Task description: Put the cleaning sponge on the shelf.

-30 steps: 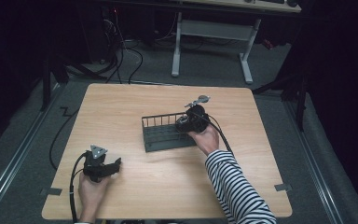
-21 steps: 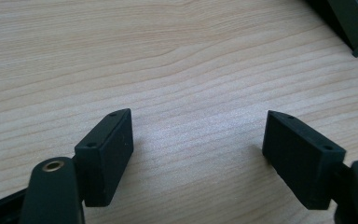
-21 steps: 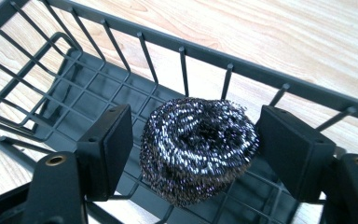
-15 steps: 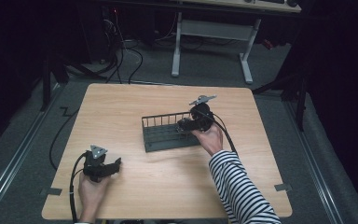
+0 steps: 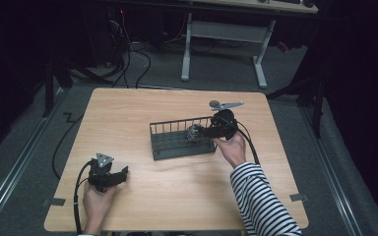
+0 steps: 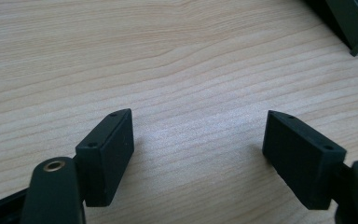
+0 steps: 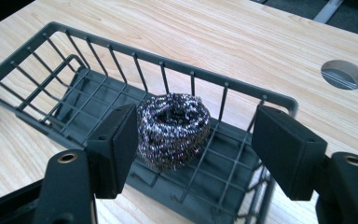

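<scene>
A dark wire basket [image 5: 177, 123] stands on the wooden table [image 5: 128, 113], right of centre. In it lies a round steel-wool scourer [image 5: 193, 132], at the basket's right end. My right gripper [image 5: 204, 132] reaches in over that end. In the right gripper view the scourer [image 7: 173, 128] rests on the basket floor [image 7: 98, 98] just beyond my jaws. It is close by the left pad [image 7: 121, 135] and apart from the right pad. My right gripper [image 7: 196, 119] has just been closing, and its pads do not press the scourer. My left gripper [image 5: 123, 173] rests open near the front left, with bare wood between its jaws [image 6: 198, 119].
A round cable hole [image 7: 342, 74] sits in the tabletop behind the basket. A dark corner of the basket [image 6: 354, 23] shows at the top right of the left gripper view. Beyond the table's far edge stand a white desk frame [image 5: 226, 29] and floor cables.
My right hand has drawn back to the right and a little upward from the basket. The scourer now shows in the basket. The left hand has not moved.
</scene>
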`<control>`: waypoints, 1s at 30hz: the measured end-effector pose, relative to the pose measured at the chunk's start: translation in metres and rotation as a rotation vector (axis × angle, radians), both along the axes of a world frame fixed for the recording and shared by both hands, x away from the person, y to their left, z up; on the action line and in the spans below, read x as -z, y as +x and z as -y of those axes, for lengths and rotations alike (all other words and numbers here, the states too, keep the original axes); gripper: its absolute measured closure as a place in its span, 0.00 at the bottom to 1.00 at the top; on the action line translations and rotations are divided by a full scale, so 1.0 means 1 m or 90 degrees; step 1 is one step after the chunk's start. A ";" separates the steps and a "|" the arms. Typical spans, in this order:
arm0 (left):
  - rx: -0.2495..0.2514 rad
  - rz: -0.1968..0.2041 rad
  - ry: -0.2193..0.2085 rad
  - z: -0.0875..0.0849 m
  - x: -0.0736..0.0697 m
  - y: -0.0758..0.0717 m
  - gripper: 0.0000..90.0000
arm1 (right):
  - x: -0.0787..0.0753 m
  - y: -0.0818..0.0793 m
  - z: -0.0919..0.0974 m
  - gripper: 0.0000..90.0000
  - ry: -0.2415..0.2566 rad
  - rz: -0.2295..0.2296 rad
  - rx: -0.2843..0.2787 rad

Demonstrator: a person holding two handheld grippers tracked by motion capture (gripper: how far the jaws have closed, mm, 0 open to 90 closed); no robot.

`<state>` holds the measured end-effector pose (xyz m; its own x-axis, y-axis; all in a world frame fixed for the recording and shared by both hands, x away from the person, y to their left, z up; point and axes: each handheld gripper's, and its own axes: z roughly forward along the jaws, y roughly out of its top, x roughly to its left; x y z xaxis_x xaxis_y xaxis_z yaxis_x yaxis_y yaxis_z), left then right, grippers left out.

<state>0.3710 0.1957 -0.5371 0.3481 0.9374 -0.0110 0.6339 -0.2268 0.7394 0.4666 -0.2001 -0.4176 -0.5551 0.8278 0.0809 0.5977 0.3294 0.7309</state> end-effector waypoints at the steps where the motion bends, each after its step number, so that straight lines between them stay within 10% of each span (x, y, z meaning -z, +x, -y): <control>1: 0.000 0.000 0.000 0.000 0.000 0.000 0.28 | -0.001 -0.001 0.002 0.36 -0.003 0.002 -0.002; 30: 0.000 -0.001 -0.001 0.000 0.000 0.000 0.28 | -0.032 -0.052 0.065 0.41 0.027 0.065 0.054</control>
<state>0.3710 0.1959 -0.5370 0.3485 0.9372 -0.0129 0.6345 -0.2257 0.7393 0.4143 -0.2655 -0.3861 -0.4911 0.8688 0.0639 0.5440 0.2485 0.8014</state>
